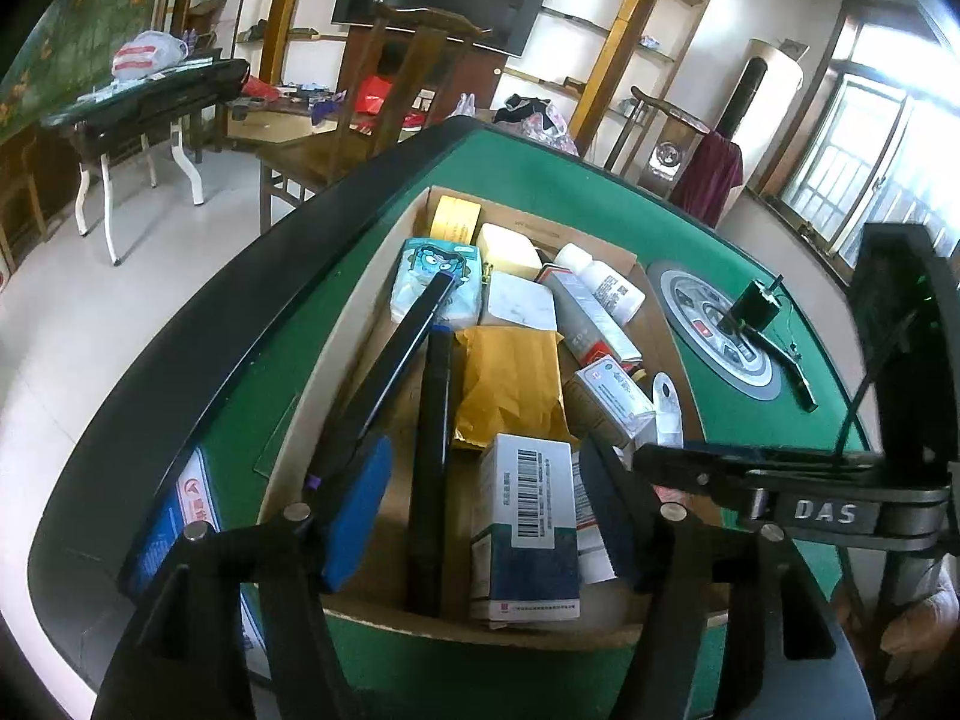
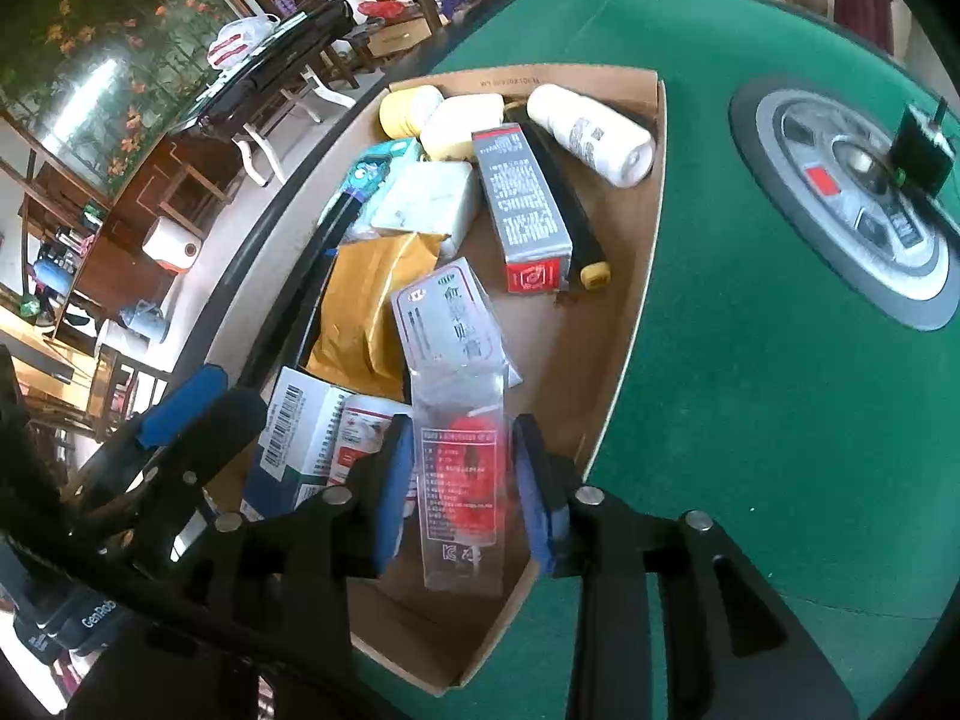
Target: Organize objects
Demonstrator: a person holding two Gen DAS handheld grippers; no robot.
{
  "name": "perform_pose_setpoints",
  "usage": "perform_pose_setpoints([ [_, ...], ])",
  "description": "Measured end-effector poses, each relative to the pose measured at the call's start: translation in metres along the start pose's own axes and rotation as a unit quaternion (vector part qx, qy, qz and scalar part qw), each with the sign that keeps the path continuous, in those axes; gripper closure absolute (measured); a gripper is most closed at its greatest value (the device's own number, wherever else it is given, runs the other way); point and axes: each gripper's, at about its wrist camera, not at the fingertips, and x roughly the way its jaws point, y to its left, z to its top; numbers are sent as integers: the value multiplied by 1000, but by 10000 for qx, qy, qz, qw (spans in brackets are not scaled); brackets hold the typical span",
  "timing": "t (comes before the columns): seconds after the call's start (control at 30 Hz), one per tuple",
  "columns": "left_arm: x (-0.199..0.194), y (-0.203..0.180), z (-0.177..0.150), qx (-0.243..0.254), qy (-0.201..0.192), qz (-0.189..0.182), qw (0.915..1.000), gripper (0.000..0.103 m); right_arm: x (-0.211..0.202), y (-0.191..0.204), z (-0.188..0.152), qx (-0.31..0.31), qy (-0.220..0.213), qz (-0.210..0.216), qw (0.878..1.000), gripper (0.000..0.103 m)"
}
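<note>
Black linkage arms, silver pivot screws, blue-padded jaws, "DAS" lettering.

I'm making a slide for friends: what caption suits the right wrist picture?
Right tool straddles a clear packet with red contents over a cluttered cardboard box on green felt.

Matt cardboard box (image 2: pixel 645 276) on green felt table (image 2: pixel 750 390).
</note>
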Motion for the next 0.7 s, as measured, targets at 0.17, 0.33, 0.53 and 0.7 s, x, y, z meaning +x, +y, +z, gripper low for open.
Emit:
perform_pose_setpoints([
  [0.17,-5,-8,-2,202,-142,256,9994,38,-21,11,-3,-317,-466,-410,9976,49],
  [0.33,-10,-18,-2,375,-305,645,9967,38,-38,10,-8,-396,-801,-632,9940,43],
  [0.53,-18,-35,-3,658,-495,1245,9888,38,-43,0,-13,-304,-855,-698,9934,43],
  [0.7,-23,-50,-4,903,-631,1563,9815,38,-53,-15,-21,-206,-970,-734,9924,43],
])
